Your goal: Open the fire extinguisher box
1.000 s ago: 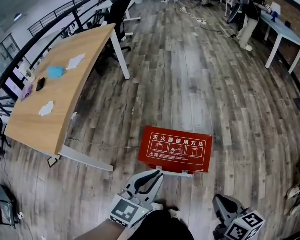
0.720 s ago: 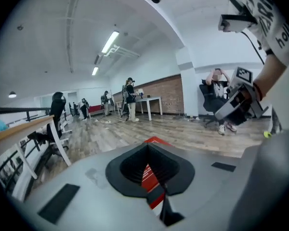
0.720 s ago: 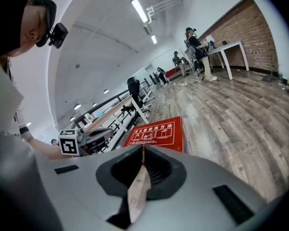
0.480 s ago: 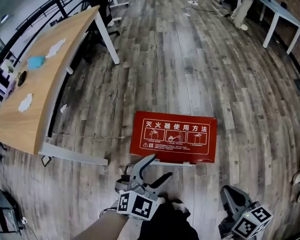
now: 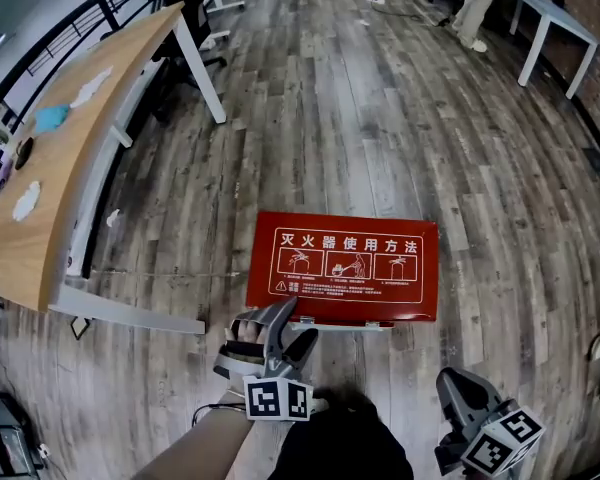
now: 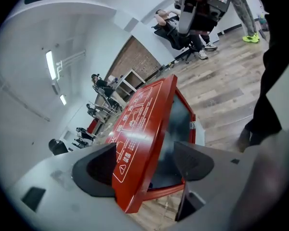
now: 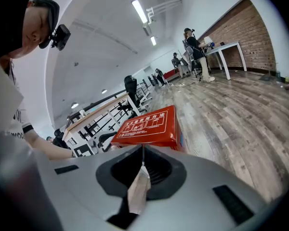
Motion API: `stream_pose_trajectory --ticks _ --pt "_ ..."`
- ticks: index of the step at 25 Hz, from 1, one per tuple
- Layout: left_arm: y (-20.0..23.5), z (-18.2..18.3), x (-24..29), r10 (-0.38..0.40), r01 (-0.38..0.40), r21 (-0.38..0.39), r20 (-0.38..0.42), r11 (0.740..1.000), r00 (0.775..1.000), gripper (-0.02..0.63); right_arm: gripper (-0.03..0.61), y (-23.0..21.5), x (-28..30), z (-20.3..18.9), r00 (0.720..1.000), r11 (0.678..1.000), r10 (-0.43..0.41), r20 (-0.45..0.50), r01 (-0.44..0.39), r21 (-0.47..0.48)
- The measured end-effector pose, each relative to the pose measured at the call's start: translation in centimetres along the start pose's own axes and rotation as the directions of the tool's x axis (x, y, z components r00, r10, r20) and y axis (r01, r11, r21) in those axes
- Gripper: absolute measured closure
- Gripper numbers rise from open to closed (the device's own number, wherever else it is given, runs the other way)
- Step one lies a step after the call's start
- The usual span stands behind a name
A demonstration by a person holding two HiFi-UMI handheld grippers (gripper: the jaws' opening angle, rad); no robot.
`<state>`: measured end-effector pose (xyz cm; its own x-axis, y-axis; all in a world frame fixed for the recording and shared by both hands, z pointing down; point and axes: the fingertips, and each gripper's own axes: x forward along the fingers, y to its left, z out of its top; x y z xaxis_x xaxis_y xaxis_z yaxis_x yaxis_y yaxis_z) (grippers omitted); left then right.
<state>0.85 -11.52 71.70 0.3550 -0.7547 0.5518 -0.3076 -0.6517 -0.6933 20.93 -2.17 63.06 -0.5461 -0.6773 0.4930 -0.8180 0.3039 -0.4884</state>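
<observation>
Fire extinguisher box [image 5: 345,268] lies on the wooden floor [image 5: 400,118]. Left gripper [image 5: 292,326], its jaws just now opening wide, straddles the box's near edge. Right gripper [image 5: 458,393], near right, is closed and empty.

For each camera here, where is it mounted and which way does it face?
Head view: on the person's head, steeply down at the red box; left tongs, right tongs, a forearm show.
Left gripper view: on the left tongs, tilted; jaws have just been opening, box edge between them.
Right gripper view: on the shut right tongs, facing the box; the person's arm at left.
Shared: all three show the box.
</observation>
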Motion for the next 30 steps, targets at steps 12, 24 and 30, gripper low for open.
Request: stream_pose_trajectory --ticks 12,24,30 --pt "1.2 -2.2 3.5 0.039 -0.03 0.101 -0.088 0.994 0.995 0.268 0.563 -0.6 1.4 -1.4 1.0 1.0 0.009 0.013 -0.009 0.008" --pt "2.5 -0.8 1.9 -0.009 0.025 0.173 -0.091 0.985 0.996 0.279 0.563 0.4 -0.2 -0.3 1.0 0.999 0.002 0.019 -0.003 0.045" --pt "5.3 1.0 0.2 -0.036 0.052 0.194 -0.083 0.98 0.996 0.302 0.563 2.2 -1.6 2.5 1.0 0.999 0.005 0.016 -0.006 0.048"
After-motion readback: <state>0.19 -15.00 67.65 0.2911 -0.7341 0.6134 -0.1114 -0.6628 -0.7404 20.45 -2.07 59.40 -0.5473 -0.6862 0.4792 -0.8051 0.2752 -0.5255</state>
